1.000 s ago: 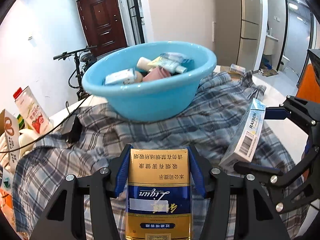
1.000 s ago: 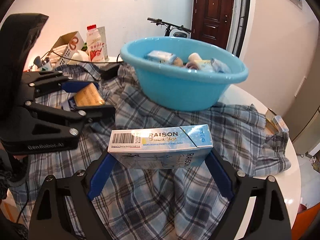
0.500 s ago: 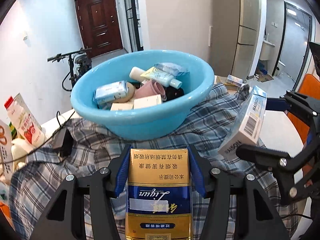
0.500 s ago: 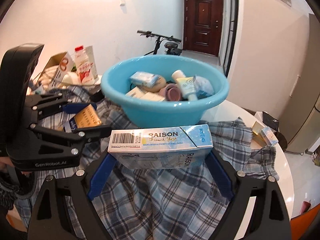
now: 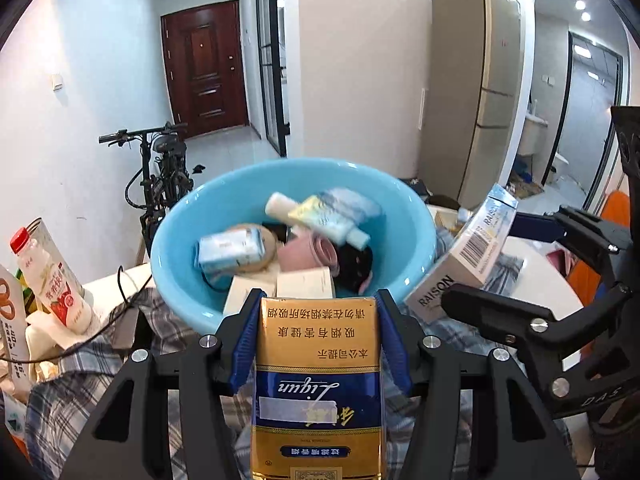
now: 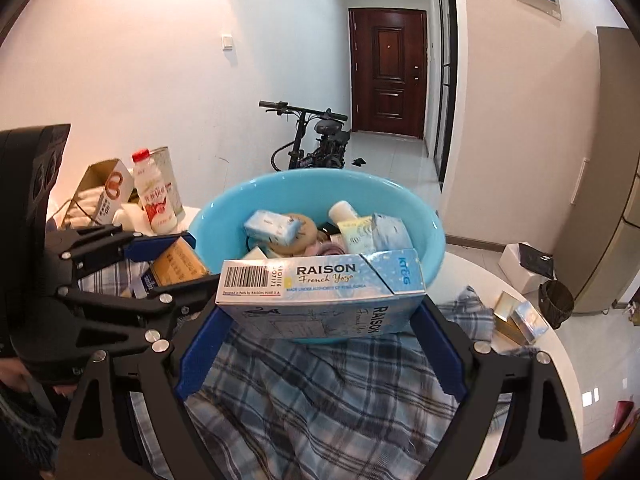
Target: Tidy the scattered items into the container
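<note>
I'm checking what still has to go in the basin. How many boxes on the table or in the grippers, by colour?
Gold: 2, the Liqun pack in the left hand-held gripper and the gold box at the table edge
Pale blue: 2, the RAISON pack in the right hand-held gripper and the blue box
Brown: 1, the carton
Total: 5

My left gripper [image 5: 318, 344] clamps gold-and-blue cigarette pack [image 5: 318, 380] at 6 o'clock, blue pads flat on both sides. Blue basin [image 5: 404, 220] dead centre on plaid cloth [image 5: 72, 396], holding tubes, tissue pack, small boxes. Right gripper [image 5: 484, 258] at 3 o'clock grips pale RAISON box [image 5: 464, 256] beside basin rim. Milk bottle [image 5: 50, 280] at 9 o'clock.
</note>
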A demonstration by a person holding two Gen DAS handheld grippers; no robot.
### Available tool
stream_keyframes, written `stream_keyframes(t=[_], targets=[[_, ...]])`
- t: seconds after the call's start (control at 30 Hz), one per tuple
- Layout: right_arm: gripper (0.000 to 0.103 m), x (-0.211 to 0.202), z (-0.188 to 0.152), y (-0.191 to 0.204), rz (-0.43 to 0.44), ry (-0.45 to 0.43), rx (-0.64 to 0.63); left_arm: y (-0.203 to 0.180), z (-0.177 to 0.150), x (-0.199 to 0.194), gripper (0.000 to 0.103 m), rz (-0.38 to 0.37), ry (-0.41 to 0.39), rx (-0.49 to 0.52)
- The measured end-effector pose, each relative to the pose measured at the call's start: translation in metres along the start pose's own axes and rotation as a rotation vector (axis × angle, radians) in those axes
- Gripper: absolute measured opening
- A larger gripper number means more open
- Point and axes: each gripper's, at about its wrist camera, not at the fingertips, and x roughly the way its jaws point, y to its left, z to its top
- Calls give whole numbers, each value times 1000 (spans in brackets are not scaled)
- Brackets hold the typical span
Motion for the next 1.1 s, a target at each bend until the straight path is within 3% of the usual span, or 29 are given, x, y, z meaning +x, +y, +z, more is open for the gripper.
stream_keyframes(t=[0.17,0.37,0.43,0.57,0.63,0.87,1.1], targets=[[89,7,14,-6,3,-18,31,14,7,2,57,7,-20,-35],[89,10,27,-20,-36,-81,97,32,25,-1,57,64,-116,-68],[89,15,30,-26,-41,-80,112,41,29,4,57,85,-114,-88],[89,26,39,-43,-30,-75,171,53,38,14,57,69,-108,-114],[89,29,47,-51,16,-80,213,60,43,21,57,53,-102,-139],[89,52,67,-55,-26,-67,157,80,59,50,57,24,-99,-206],[89,79,84,-57,-26,-72,137,75,74,70,57,-8,-86,-183]])
